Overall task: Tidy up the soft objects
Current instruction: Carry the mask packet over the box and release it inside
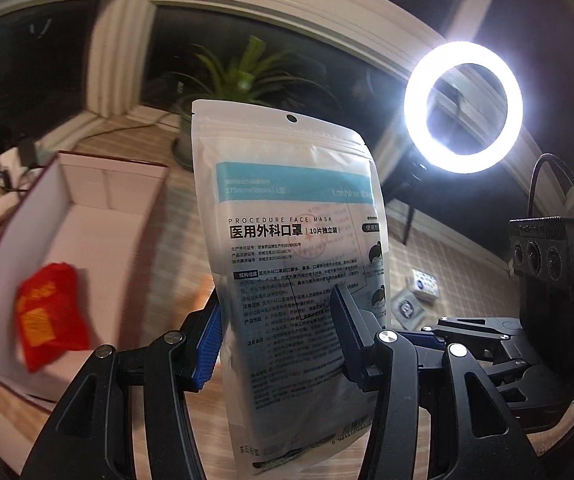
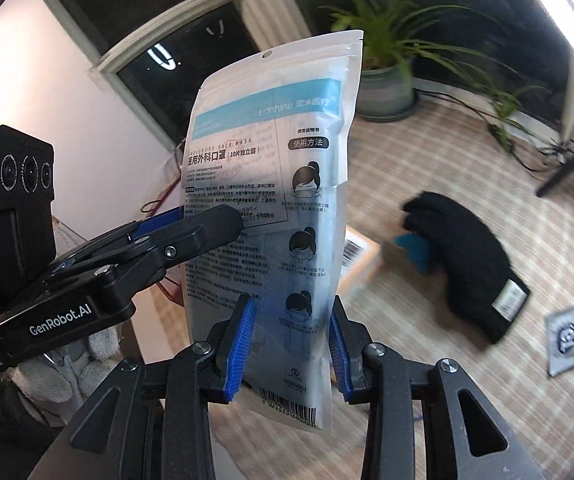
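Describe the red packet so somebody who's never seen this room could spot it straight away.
Start at the large open box with white inner walls, left of the face mask pouch in the left wrist view. The red packet lies on the box's white floor, at its near end. It is crinkled bright red with yellow print, the only thing visible in the box.

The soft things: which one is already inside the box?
The red packet. It alone lies in the white box; the mask pouch is held up in the air, and the black knit glove lies on the table.
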Tool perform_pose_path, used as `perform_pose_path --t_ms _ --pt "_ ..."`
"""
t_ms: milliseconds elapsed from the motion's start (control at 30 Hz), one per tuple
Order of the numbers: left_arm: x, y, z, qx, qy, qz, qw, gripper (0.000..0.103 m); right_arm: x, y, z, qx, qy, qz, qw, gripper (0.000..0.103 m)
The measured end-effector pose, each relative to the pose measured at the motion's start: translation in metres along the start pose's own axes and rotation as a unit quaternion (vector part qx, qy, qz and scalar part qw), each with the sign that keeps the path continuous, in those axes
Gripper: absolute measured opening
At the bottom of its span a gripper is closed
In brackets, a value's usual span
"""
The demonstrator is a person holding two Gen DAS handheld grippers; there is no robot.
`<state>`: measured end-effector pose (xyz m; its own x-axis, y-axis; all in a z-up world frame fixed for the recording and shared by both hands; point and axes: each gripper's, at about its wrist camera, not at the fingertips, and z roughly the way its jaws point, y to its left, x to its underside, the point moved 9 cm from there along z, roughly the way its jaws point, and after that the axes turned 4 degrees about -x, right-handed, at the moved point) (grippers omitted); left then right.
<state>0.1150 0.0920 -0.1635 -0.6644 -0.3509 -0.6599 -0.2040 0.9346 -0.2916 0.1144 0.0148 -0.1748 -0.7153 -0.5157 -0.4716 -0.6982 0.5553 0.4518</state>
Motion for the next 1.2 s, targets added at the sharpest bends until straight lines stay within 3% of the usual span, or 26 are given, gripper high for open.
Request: perform_pose_path --t_ms 567,767,1200 --pt "-0.042 0.119 -0.038 -0.053 -0.030 -0.020 0.9980 0.049 -0.062 0.100 0.087 -0.055 0.007 -0.020 0.998 0.033" --pt "-0.052 0.161 -0.029 -0.061 -0.015 -0.020 0.9979 0.049 -0.069 0.114 0.119 -0.058 0.017 -0.011 0.998 0.033" --pt "-0.047 0.196 -0.002 -0.065 0.021 -0.019 0.9975 0.049 -0.071 0.114 0.168 -0.039 0.034 0.015 0.999 0.033"
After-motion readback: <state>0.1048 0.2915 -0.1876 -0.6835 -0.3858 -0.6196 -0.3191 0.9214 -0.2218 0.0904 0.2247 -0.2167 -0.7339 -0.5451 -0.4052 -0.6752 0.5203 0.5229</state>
